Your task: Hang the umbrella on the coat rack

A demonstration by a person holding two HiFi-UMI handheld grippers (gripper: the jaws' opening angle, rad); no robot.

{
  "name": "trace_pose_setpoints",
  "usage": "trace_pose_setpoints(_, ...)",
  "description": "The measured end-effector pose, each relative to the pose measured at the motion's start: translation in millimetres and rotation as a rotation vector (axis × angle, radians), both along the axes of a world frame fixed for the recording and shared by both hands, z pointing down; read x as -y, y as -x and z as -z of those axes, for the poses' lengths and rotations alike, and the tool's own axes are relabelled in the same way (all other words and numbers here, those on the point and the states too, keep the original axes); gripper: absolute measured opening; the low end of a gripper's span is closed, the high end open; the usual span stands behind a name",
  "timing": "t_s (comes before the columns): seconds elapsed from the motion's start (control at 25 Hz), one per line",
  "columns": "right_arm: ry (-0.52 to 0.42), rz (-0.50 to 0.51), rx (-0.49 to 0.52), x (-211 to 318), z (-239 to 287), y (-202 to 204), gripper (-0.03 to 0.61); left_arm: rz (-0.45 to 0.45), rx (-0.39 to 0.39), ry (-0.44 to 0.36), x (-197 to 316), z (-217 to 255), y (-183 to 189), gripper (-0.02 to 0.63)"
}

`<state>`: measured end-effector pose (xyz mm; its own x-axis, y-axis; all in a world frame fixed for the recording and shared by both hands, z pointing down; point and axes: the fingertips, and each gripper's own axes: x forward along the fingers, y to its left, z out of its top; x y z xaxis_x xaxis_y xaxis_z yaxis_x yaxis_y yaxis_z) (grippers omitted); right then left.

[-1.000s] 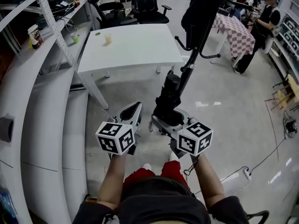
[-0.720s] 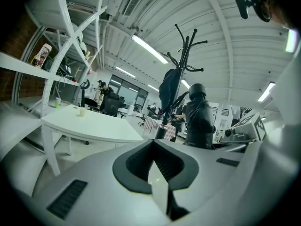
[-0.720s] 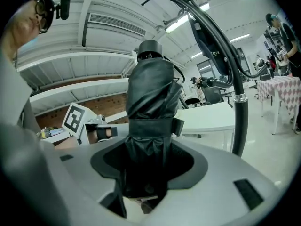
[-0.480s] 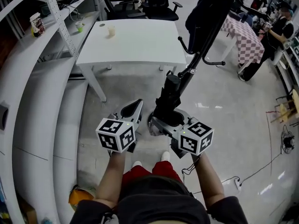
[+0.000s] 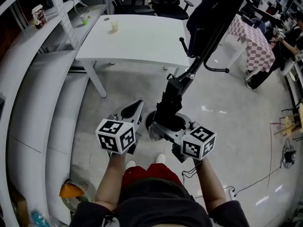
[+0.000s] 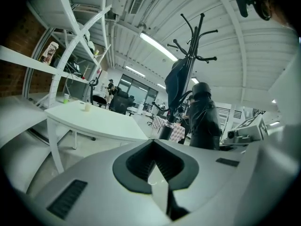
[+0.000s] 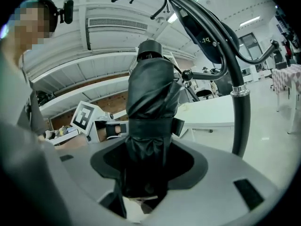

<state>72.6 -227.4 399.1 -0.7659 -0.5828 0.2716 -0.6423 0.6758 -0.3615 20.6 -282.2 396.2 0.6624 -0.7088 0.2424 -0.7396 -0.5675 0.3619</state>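
Two forearms held level: right gripper (image 5: 161,126) clamps umbrella (image 5: 173,94), left gripper (image 5: 137,106) closed empty.

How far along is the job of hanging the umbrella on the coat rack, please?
Done: the folded umbrella is picked up and clamped in the right gripper. In hand: it is held out toward the coat rack, whose pole stands just beyond it. Left to do: the umbrella is not yet on any hook. The left gripper is shut and empty.
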Motion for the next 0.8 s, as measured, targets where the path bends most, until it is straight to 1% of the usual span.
trace_pose_setpoints(0.2, -0.003, 0.042, 0.004, -4, -4, -12, 0.239, 0.019, -0.005, 0.008, 3, -6, -16, 0.012)
trace_pose_setpoints(0.44, 0.009, 0.077, -0.001, -7, -14, -14, 0.239, 0.039, -0.009, 0.011, 6, -14, -18, 0.012)
trace_pose_setpoints(0.8, 0.037, 0.086, 0.015, -5, -25, -28, 0.239, 0.072, 0.0, 0.023, 6, -24, -22, 0.012)
